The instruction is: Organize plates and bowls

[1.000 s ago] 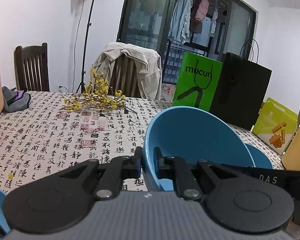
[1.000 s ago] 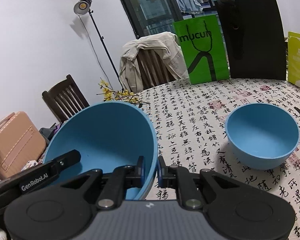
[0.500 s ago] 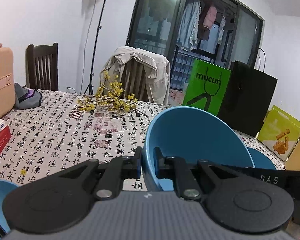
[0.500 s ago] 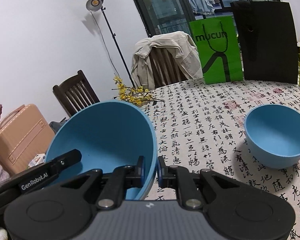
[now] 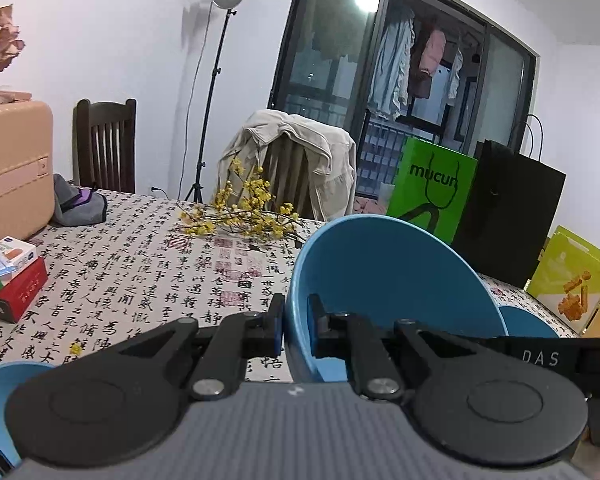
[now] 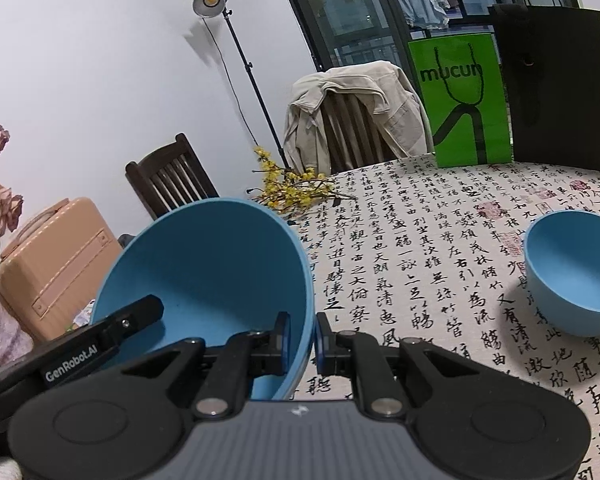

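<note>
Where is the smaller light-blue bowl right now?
Right wrist view, far right: the smaller light-blue bowl stands upright on the calligraphy tablecloth, nearer than the green paper bag.

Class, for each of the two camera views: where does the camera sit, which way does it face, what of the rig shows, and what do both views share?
Left wrist: sits on the left gripper, facing across the table toward the balcony door; jaws shut on the big blue bowl.
Right wrist: sits on the right gripper, facing the same way; jaws shut on that bowl's opposite rim; left gripper's finger shows.
Shared: the bowl, green bag, draped chair.
</note>
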Tool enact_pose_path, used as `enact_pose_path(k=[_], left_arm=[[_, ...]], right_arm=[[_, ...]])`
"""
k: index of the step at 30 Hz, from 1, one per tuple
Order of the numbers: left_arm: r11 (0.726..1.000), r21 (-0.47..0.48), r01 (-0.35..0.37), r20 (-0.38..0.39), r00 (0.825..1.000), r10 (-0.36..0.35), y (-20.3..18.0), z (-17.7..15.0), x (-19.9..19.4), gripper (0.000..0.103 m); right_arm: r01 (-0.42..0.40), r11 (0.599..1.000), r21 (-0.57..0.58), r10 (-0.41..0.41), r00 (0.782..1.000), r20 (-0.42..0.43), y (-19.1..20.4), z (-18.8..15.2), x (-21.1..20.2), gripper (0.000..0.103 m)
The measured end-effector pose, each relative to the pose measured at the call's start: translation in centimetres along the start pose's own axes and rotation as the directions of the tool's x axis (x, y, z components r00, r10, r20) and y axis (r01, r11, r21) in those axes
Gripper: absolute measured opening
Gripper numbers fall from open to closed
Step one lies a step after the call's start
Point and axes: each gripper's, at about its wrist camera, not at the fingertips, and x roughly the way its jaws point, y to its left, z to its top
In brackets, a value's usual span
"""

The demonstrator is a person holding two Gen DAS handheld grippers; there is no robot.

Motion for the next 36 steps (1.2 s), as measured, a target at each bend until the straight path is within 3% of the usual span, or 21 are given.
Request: enact_pose_path(k=[36], left_arm=[[0.993, -0.055, -0.104, 0.117, 0.987, 0.110, 5.7, -0.7, -4.4, 0.012]], right_arm=[[-0.107, 0.992, -0.066, 0.105, 0.994, -0.033, 6.6, -1.6, 1.8, 0.012]])
